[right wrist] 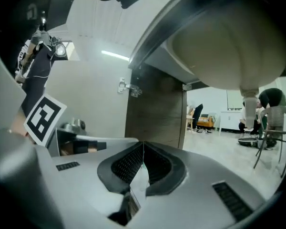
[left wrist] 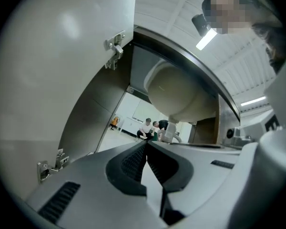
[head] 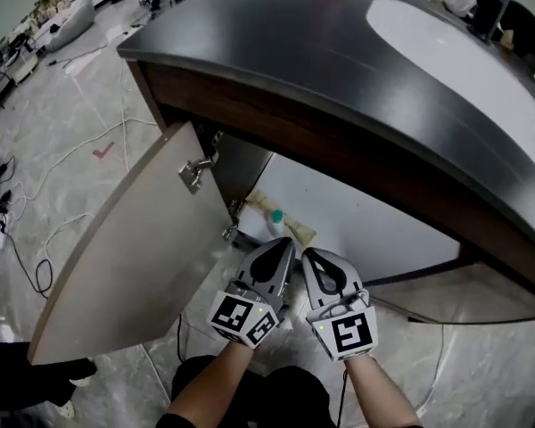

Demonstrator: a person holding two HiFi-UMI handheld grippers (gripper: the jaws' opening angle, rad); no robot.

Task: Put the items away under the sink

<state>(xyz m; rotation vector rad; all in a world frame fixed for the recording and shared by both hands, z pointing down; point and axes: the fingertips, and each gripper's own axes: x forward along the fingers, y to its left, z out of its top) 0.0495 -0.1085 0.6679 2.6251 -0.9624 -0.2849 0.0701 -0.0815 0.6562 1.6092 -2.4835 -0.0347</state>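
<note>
Head view, looking steeply down: a dark curved surface (head: 276,52) with a white oval sink (head: 455,52) set into it. Below it, the cabinet door (head: 134,248) stands swung wide to the left, its metal hinge (head: 196,172) showing on the inner face.

Inside the open cabinet, on its pale floor near the left wall, stands a small white bottle with a teal cap (head: 275,221). Flat tan pieces (head: 260,201) lie touching it; they are too small to identify.

Two forearms reach in from the bottom edge, each holding a tool. The left hand-held gripper (head: 283,248) and the right hand-held gripper (head: 314,259) sit side by side, just in front of the cabinet opening, both pointing into it.

Left gripper view: the ribbed black pads (left wrist: 133,161) meet at the tips, closed, with nothing between them. Above hangs the rounded underside of the sink bowl (left wrist: 176,92).

Right gripper view: these jaws are also closed and empty. The left tool's black-and-white marker cube (right wrist: 40,116) shows at the left edge.
</note>
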